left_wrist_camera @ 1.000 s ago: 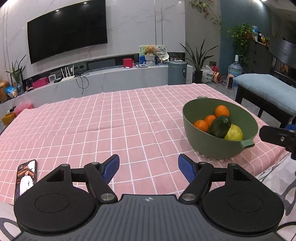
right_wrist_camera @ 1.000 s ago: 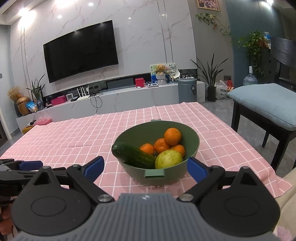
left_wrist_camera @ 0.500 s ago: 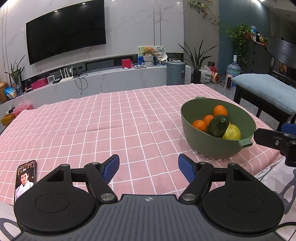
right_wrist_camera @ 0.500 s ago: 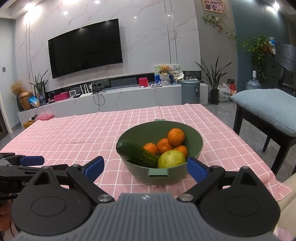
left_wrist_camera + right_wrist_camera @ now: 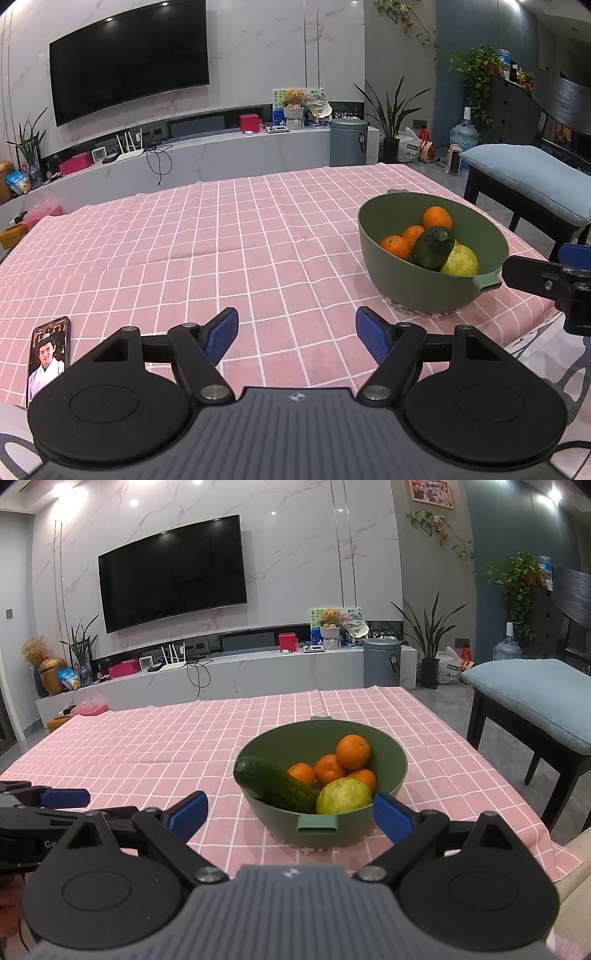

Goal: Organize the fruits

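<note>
A green bowl (image 5: 391, 764) (image 5: 373, 243) stands on the pink checked tablecloth (image 5: 221, 251) near the table's front right. It holds several oranges (image 5: 352, 751) (image 5: 437, 218), a dark green cucumber (image 5: 277, 784) (image 5: 432, 248) that leans over the rim, and a yellow-green pear (image 5: 343, 795) (image 5: 461, 260). My right gripper (image 5: 290, 814) is open just in front of the bowl, nothing between its blue pads. My left gripper (image 5: 295, 334) is open over bare cloth, left of the bowl. Each gripper shows at the edge of the other's view.
A phone (image 5: 48, 356) with a lit screen lies at the table's front left corner. A bench with a blue cushion (image 5: 535, 698) stands right of the table. Beyond the far edge are a low TV shelf (image 5: 236, 675), a grey bin (image 5: 382, 662) and plants.
</note>
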{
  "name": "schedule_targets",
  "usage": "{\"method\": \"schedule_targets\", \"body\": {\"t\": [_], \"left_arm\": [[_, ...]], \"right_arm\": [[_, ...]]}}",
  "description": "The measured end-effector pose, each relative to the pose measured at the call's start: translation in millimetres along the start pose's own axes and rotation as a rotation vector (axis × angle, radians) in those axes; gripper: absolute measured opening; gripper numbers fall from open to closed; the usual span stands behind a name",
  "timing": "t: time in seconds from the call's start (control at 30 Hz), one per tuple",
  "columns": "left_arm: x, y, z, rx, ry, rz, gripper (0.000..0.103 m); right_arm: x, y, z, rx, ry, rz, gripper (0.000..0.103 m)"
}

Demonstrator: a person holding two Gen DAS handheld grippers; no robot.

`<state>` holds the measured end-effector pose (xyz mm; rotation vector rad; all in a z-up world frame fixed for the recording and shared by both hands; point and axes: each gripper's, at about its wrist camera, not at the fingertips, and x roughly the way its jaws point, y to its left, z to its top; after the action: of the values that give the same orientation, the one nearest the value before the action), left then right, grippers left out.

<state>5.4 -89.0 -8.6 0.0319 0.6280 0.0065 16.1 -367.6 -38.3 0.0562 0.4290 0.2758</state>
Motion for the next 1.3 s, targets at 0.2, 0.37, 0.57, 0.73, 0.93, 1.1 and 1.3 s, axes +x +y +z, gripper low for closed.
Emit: {"method": "schedule_targets", "body": {"t": [0.2,0.37,0.57,0.73,0.93,1.1,1.3], "left_arm": [[0.1,-0.7,-0.7,-0.002,0.002,-0.004,0.085],[0.3,-0.7,-1.0,-0.005,0.003,-0.006,0.085],[-0.1,-1.2,-1.1,-0.005,0.004,-0.007,0.086],[0.0,-0.9,-1.9,-0.008,0.007,-0.012,0.086],[-0.7,-1.3,-2.8,-0.01,0.006,-0.012,0.086],[-0.9,-1.2,-3.1,-0.011,0.006,-0.013,0.086],[-0.8,-0.5,-2.8,-0.012,0.006,-0.012,0.086]], "right_arm": [[-0.1,0.5,-0.8,-0.004,-0.001,-0.003,0.093],[0.0,0.6,-0.7,-0.005,0.002,-0.008,0.093],[0.4,0.4,-0.7,-0.006,0.004,-0.009,0.093],[0.7,0.7,-0.7,-0.006,0.004,-0.01,0.093],[0.7,0.7,-0.7,-0.008,0.004,-0.01,0.093],[0.7,1.0,-0.9,-0.008,0.005,-0.011,0.093],[0.7,1.2,-0.8,-0.009,0.006,-0.011,0.093]]}}
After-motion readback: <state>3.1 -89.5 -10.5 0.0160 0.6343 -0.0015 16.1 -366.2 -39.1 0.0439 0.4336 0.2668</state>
